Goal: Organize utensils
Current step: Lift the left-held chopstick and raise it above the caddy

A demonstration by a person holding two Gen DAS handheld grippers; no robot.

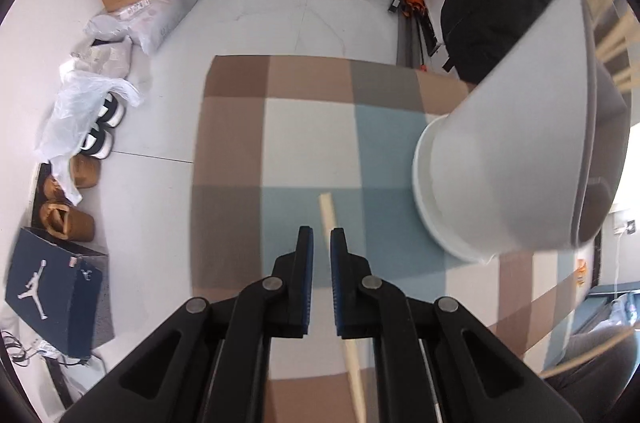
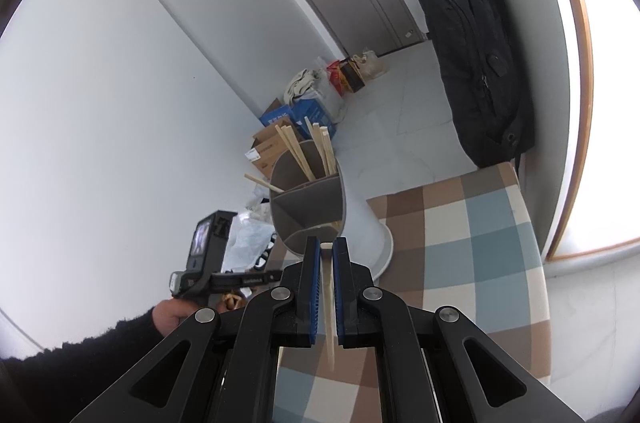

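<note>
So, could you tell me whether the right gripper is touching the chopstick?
Touching: the right wrist view shows the right gripper clamped on the chopstick.

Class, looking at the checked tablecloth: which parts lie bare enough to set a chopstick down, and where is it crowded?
The checked tablecloth lies bare from its far edge to the left tongs, left of the white utensil holder. In the right wrist view, the cloth right of the holder is bare too. It is crowded at the holder, where chopsticks stick out.

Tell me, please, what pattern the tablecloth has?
The tablecloth has blue, brown, grey and white checks; the right wrist view shows it best.
</note>
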